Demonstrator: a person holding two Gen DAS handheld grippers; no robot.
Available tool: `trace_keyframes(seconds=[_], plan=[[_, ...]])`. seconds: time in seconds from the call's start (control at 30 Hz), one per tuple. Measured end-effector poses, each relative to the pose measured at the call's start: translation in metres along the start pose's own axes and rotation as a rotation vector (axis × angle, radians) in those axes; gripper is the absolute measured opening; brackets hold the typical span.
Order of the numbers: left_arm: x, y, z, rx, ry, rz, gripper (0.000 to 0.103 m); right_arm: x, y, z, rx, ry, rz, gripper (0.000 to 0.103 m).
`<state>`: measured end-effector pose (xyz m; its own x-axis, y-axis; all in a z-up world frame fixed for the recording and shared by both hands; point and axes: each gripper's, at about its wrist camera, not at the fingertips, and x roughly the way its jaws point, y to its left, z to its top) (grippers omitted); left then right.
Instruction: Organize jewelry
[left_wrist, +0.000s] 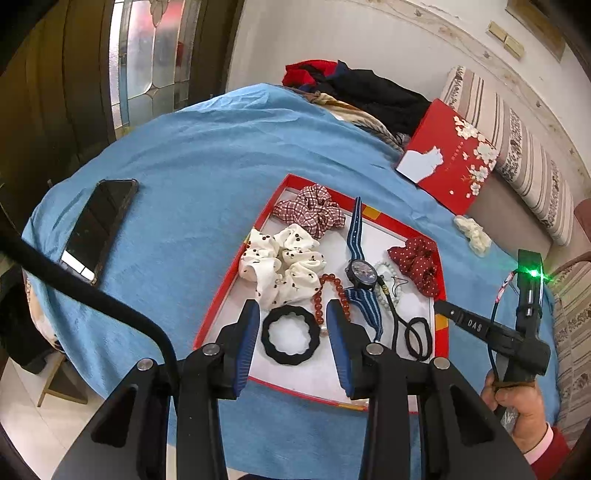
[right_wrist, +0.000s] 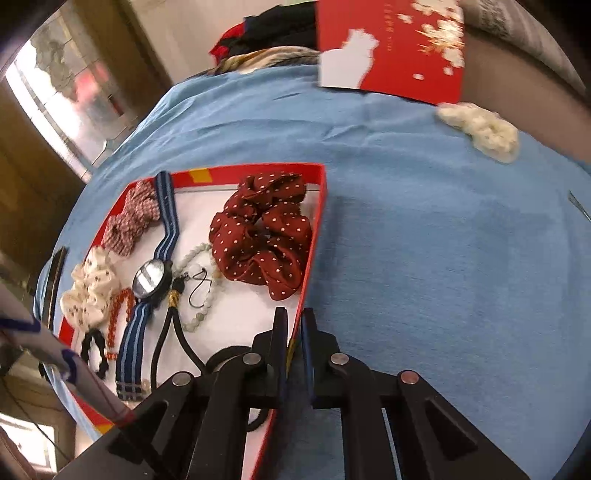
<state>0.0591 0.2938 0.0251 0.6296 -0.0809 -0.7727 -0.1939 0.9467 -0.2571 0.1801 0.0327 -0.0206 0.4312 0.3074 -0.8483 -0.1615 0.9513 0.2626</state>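
Red box tray (left_wrist: 236, 280) on the worktop holds the jewelry; the right gripper (right_wrist: 294, 325) seemingly pinches its rim, the left gripper (left_wrist: 293, 314) hovers spread. Next: the cream scrunchie (right_wrist: 480, 129) outside.

Left tongs (left_wrist: 291, 325) parted, empty, angled down; right tongs (right_wrist: 294, 328) closed.

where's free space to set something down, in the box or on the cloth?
In the red box, only the near white floor around the black ring scrunchie is free; the rest is crowded with scrunchies, watch and beads. On the blue cloth, it is bare between the phone and box, and right of the box toward the cream scrunchie.
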Motion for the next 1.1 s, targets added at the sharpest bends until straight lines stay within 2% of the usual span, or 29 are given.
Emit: trace_keyframes(seconds=[0.27, 0.5, 0.7, 0.8, 0.83, 0.87, 0.9, 0.97, 1.1], plan=[[0.002, -0.032, -0.01, 0.05, 0.015, -0.023, 0.036, -0.022, -0.058, -0.007, 0.13, -0.039, -0.051, 0.005], [0.007, -0.061, -0.018, 0.066, 0.034, -0.059, 0.036, -0.045, -0.098, -0.027, 0.234, -0.063, -0.048, 0.006], [0.001, -0.081, -0.025, 0.074, 0.032, -0.083, 0.036, -0.05, -0.105, -0.038, 0.251, -0.061, -0.018, 0.006], [-0.009, -0.089, -0.029, 0.084, 0.011, -0.077, 0.038, -0.052, -0.111, -0.038, 0.252, -0.049, 0.039, 0.007], [-0.013, -0.092, -0.031, 0.086, -0.001, -0.072, 0.042, -0.056, -0.113, -0.039, 0.253, -0.062, 0.055, 0.007], [-0.019, -0.094, -0.033, 0.087, -0.022, -0.06, 0.047, -0.063, -0.115, -0.04, 0.244, -0.075, 0.063, 0.012], [-0.023, -0.096, -0.035, 0.088, -0.038, -0.05, 0.049, -0.068, -0.115, -0.042, 0.237, -0.085, 0.061, 0.025], [-0.035, -0.099, -0.04, 0.085, -0.081, -0.02, 0.057, -0.083, -0.118, -0.048, 0.221, -0.115, 0.049, 0.044], [-0.057, -0.11, -0.052, 0.091, -0.183, 0.064, 0.07, -0.108, -0.126, -0.066, 0.189, -0.145, 0.022, 0.045]])
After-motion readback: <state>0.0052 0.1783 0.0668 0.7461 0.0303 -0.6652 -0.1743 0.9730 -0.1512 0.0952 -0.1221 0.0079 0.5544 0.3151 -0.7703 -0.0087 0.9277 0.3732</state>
